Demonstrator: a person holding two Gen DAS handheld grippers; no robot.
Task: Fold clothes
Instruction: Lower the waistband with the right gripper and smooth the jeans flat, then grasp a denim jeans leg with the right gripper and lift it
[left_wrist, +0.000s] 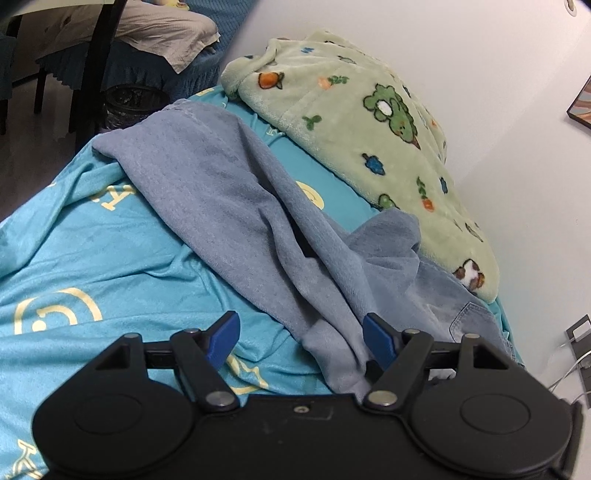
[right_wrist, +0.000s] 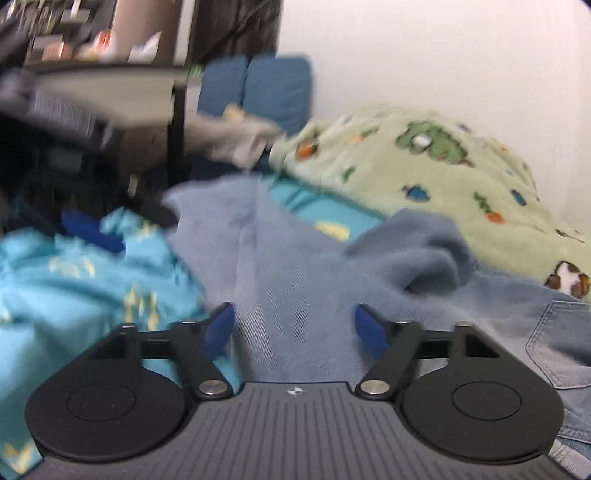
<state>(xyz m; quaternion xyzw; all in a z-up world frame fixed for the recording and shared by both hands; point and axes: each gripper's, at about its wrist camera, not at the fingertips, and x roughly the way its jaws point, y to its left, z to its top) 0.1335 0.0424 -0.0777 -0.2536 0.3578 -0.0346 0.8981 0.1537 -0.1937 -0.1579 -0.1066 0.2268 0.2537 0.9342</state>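
Blue-grey sweatshirt (left_wrist: 221, 192) sprawls on bed sheet (left_wrist: 85, 229), green fleece blanket (left_wrist: 351, 122) at 1 o'clock. Left hand-held gripper (left_wrist: 299, 338) gapes over sleeve cuff, unpinched. Right hand-held gripper (right_wrist: 293, 326) gapes over fabric, blurred. Advice: pinch hem edges, pull flat.

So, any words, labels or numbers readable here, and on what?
None can be read.
Bedsheet: yellow printed shapes, letter-like, not readable as words.
Blanket: cartoon pictures only.
Jeans: no label showing.
Right wrist view: too blurred to read.
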